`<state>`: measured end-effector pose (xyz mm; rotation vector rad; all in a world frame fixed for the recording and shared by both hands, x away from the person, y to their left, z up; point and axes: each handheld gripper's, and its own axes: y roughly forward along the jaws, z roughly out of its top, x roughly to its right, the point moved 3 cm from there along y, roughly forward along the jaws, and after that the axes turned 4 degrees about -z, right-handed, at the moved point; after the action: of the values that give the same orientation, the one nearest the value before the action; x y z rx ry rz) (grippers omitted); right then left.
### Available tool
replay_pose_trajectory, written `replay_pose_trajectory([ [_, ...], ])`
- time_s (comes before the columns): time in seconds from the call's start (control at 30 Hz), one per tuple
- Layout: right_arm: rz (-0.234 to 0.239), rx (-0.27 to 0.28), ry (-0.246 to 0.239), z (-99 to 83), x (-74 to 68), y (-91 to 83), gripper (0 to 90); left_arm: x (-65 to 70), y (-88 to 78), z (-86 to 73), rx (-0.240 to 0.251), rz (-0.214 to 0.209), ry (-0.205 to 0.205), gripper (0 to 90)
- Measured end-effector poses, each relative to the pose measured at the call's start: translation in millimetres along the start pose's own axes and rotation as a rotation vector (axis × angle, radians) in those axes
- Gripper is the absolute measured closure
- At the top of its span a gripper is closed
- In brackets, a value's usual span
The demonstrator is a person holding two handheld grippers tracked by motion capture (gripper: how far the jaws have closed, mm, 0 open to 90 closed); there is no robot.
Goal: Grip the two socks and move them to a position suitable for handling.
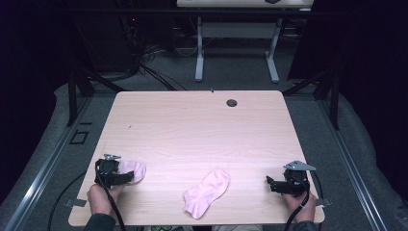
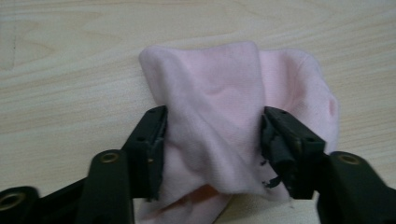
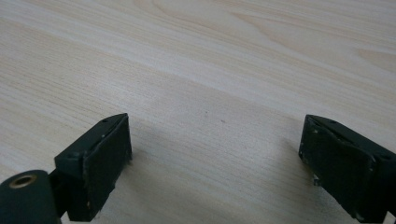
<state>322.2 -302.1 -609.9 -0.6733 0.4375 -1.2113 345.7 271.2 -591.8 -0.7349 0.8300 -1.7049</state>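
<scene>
Two pink socks are lying on a light wooden table, whose top is showing a pale, fine grain and rounded corners. One bunched sock is sitting at the near left of the table, and a second sock is lying flat near the middle of the front edge, well apart from the first. A small round cable hole is sitting near the far edge.

The left gripper is resting at the near left corner, held in the person's left hand. In the left gripper view its black jaws are standing on either side of the bunched sock, with the fabric gathered up between them and both pads pressing on the cloth. The right gripper is sitting at the near right corner in the right hand, its jaws spread wide over bare wood with nothing between them.

Beyond the table, grey carpet is covering the floor. A second desk with white legs is standing further back, and dark cables are trailing across the floor to its left. Black drapes are closing off both sides of the room, which is staying dim apart from the lit tabletop. Metal rails are running along the floor on each side.
</scene>
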Motion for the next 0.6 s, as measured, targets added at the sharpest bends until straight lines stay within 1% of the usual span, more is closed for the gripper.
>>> replay_pose_trajectory([
  [0.03, 0.0, 0.0, 0.0, 0.0, 0.0, 0.0, 8.8, 1.7, 0.0, 0.2, 0.0, 0.0, 0.005, 48.6],
  [0.1, 0.0, 0.0, 0.0, 0.0, 0.0, 0.0, 8.8, 5.4, 0.1, 1.4, 0.003, 0.011, 0.031, 55.6],
  [0.13, -0.001, 0.0, 0.001, 0.0, 0.0, -0.1, 8.9, 6.4, 0.2, 1.8, 0.004, 0.013, 0.043, 60.9],
  [0.17, -0.001, 0.0, 0.001, 0.0, 0.0, -0.1, 8.9, 7.9, 0.6, 2.1, 0.009, 0.016, 0.052, 64.3],
  [0.23, -0.001, 0.0, 0.001, 0.0, 0.0, -0.1, 9.0, 9.4, 1.5, 2.5, 0.017, 0.011, 0.056, 72.3],
  [0.4, -0.001, 0.0, 0.001, 0.0, 0.1, -0.1, 9.0, 7.5, 1.3, 1.9, 0.028, -0.001, 0.055, 76.6],
  [0.47, -0.001, 0.001, 0.001, 0.0, 0.1, 0.0, 8.9, 7.2, 0.2, 1.5, 0.032, -0.018, 0.049, 77.0],
  [0.6, -0.001, 0.0, 0.001, 0.0, 0.2, -0.1, 9.2, 6.9, -7.9, 4.8, 0.071, -0.047, 0.039, 77.3],
])
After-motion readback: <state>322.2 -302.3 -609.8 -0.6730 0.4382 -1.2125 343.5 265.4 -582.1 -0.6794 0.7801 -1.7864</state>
